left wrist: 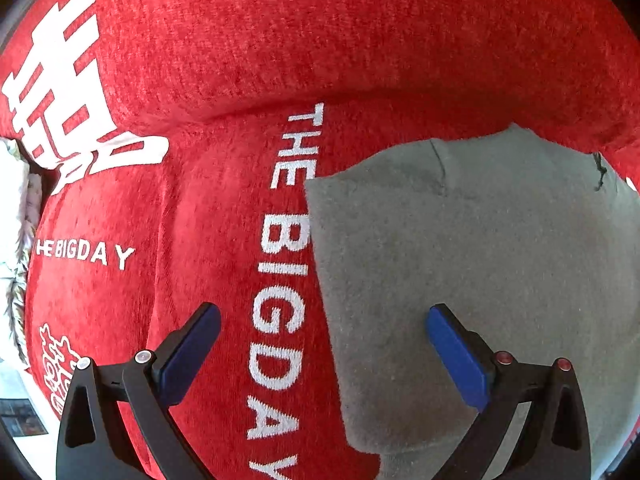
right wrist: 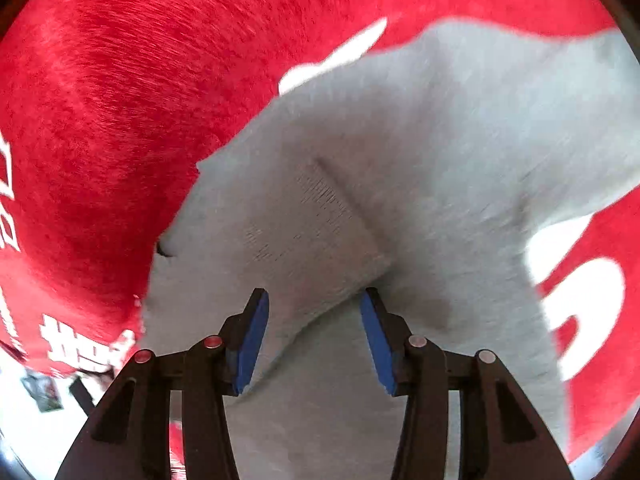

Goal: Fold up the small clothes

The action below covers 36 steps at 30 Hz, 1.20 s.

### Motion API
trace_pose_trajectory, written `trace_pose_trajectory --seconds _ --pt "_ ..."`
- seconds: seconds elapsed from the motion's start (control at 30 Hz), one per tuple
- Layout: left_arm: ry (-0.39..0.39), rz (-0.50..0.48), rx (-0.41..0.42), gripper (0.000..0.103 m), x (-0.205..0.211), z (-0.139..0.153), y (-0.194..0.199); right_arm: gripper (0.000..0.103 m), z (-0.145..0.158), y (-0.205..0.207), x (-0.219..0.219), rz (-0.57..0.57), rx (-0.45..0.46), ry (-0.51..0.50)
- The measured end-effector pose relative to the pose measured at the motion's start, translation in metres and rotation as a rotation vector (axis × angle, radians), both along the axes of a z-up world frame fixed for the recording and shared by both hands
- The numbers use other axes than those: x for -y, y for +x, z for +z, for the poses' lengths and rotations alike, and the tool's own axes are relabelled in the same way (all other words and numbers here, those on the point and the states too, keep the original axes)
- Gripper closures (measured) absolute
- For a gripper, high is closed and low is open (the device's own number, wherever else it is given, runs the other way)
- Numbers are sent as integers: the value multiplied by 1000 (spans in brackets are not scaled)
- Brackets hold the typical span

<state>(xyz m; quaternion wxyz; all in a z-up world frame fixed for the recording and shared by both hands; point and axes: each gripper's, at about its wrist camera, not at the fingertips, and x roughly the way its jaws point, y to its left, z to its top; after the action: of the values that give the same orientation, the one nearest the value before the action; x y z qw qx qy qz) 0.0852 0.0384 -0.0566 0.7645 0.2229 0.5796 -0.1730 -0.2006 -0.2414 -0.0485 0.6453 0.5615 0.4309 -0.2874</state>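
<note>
- Garment (left wrist: 480,264): a small grey knit piece lying on a red cloth (left wrist: 240,40) with white lettering; what lies under the cloth I cannot tell.
- Left claw (left wrist: 323,316): spread wide and holding nothing. The garment's straight left edge runs up between its fingers, so the red cloth sits ahead of the left finger and the grey ahead of the right one.
- Right claw (right wrist: 314,300): about half open, with a raised fold of the garment (right wrist: 304,232) pushing in between the blue pads (right wrist: 252,344). Whether the pads touch the fabric I cannot tell; it does not look pinched yet. The view is motion-blurred.
- Step, as I judge it: setting up a grasp for a fold, the right side nearer to gripping than the left.
- Next move likely calls for the right claw to close on that fold, and the left to drop onto the near edge and pinch it, taking grey fabric only and none of the red cloth beneath.
</note>
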Motion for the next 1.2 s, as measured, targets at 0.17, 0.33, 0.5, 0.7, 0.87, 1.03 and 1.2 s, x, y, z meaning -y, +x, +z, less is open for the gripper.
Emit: trace_pose_trajectory --seconds 0.17,0.33,0.5,0.7,0.87,1.03,1.2 --pt "8 5 10 0 4 -2 -5 96 10 25 4 49 36 -59" --pt "2 9 -7 0 3 -8 -4 95 19 30 5 188 -19 -173" --pt "23 -36 -11 0 2 0 -8 87 3 13 8 144 -136 -134" --pt "12 -93 -42 0 -1 19 -32 82 17 -6 -12 160 -223 -159" --pt "-18 -137 -82 0 4 33 -59 48 35 -32 -41 148 -159 -116" --pt "-76 -171 -154 0 8 43 -80 39 37 -36 -82 160 -108 -56" --pt "-127 -215 -158 0 13 56 -96 33 30 -41 -107 141 -62 4"
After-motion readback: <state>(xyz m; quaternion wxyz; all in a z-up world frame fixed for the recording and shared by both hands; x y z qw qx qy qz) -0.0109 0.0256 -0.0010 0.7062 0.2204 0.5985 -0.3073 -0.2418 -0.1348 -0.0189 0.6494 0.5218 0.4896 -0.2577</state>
